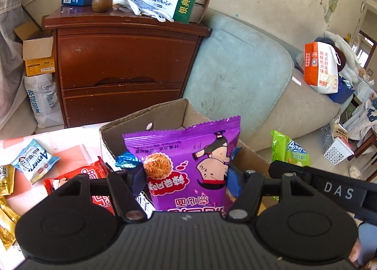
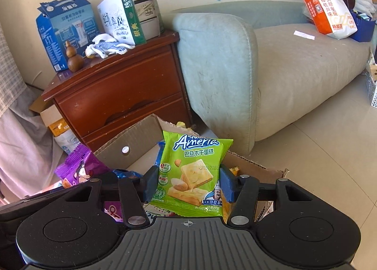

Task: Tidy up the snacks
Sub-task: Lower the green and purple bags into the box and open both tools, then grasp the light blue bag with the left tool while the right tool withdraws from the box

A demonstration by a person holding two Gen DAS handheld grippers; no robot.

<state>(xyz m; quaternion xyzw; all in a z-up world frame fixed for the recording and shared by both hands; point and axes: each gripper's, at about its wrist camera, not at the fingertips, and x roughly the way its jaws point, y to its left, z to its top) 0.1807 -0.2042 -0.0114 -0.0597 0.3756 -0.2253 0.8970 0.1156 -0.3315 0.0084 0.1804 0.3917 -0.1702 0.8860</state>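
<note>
The left gripper [image 1: 186,175] is pinching a glossy purple plastic snack packet [image 1: 188,164] w/ a cartoon figure, a noodle ball picture and zigzag-cut top seam. The packet stands upright between the blue pads, long axis vertical, top seam pointing away from the camera; its print reads upside down in the left wrist view. It is held above the near edge of the open brown cardboard box [image 1: 160,116], which sits at the far right corner of the pink-patterned tabletop [image 1: 70,142].

The right gripper [image 2: 187,185] is pinching a square lime-green plastic cake packet [image 2: 190,173], "Ameria" logo on top, cake slices and a chef picture below. It stands upright too, logo end pointing up and away, print reading the right way; the pads press on its left and right edges. It is above the same box, approx. over the middle of the opening.

Small packets, light blue [image 1: 34,160], red [image 1: 77,175] and gold [image 1: 6,180], lie on the tabletop at the left of the box.
</note>
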